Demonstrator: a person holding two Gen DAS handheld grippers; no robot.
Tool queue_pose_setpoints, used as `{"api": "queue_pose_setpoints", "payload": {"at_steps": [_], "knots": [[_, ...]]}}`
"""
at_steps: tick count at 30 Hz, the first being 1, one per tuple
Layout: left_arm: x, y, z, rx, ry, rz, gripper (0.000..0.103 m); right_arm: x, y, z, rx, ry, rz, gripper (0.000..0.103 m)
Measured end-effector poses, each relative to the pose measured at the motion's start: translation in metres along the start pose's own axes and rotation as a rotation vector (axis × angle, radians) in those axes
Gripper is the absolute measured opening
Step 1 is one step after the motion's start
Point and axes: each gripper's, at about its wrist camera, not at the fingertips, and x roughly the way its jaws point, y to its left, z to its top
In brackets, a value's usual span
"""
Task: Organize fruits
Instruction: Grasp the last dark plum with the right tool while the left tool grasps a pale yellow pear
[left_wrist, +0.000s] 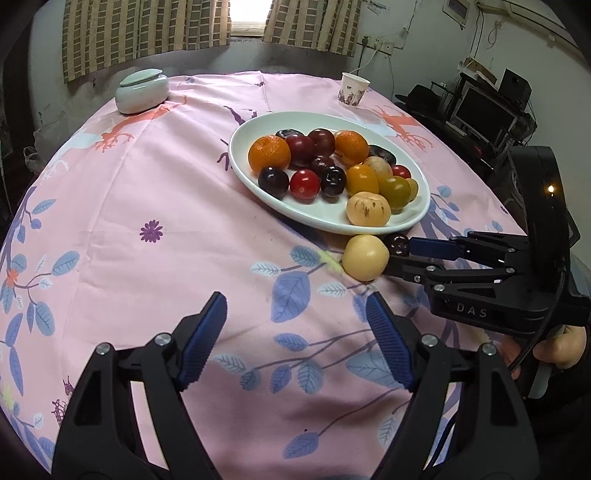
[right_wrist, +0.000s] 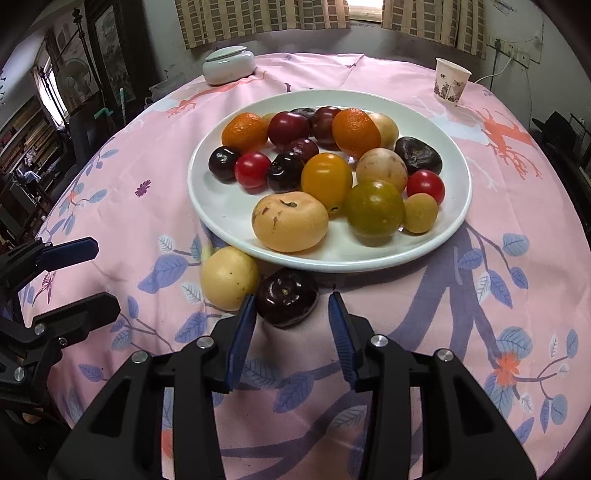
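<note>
A white plate (left_wrist: 332, 225) (right_wrist: 332, 264) piled with oranges, plums, tomatoes and yellow fruits stands on the pink floral cloth. In front of its near rim lie a pale yellow fruit (left_wrist: 365, 257) (right_wrist: 229, 277) and a dark plum (left_wrist: 398, 244) (right_wrist: 287, 301), touching each other. My right gripper (right_wrist: 290, 295) (left_wrist: 400, 254) has its narrowed jaws either side of the plum. One pad touches the plum, and a sliver of cloth shows at the other pad. My left gripper (left_wrist: 295, 299) (right_wrist: 105, 275) hovers wide open over bare cloth, left of the two loose fruits, holding nothing.
A pale lidded jar (left_wrist: 142, 90) (right_wrist: 229, 66) sits at the table's far left and a paper cup (left_wrist: 354, 89) (right_wrist: 450, 83) at the far right. A desk with a monitor (left_wrist: 480, 110) stands beyond the right edge. A hand (left_wrist: 561, 347) holds the right gripper.
</note>
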Motion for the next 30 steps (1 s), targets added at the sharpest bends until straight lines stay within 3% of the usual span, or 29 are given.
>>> {"api": "queue_pose_setpoints", "payload": {"at_steps": [2, 10, 16, 19, 21, 23, 30], "knots": [[-0.001, -0.001, 0.0, 0.001, 0.001, 0.0, 0.08, -0.001, -0.002, -0.001, 0.013, 0.001, 0.032, 0.034], [0.005, -0.015, 0.005, 0.032, 0.032, 0.021, 0.081, -0.03, -0.001, -0.016, 0.002, -0.016, 0.005, 0.034], [0.033, -0.043, 0.018, 0.08, 0.061, -0.004, 0.081, -0.044, -0.03, -0.037, 0.056, -0.022, -0.036, 0.034], [0.052, -0.056, 0.023, 0.099, 0.069, 0.019, 0.08, -0.045, -0.041, -0.042, 0.079, -0.027, -0.023, 0.034], [0.063, -0.061, 0.024, 0.102, 0.085, 0.031, 0.07, -0.044, -0.046, -0.044, 0.086, -0.024, -0.014, 0.034], [0.074, -0.063, 0.025, 0.103, 0.116, 0.037, 0.041, -0.042, -0.049, -0.045, 0.091, -0.021, -0.004, 0.034], [0.079, -0.064, 0.025, 0.101, 0.101, 0.039, 0.038, -0.036, -0.053, -0.044, 0.101, -0.032, 0.016, 0.035]]}}
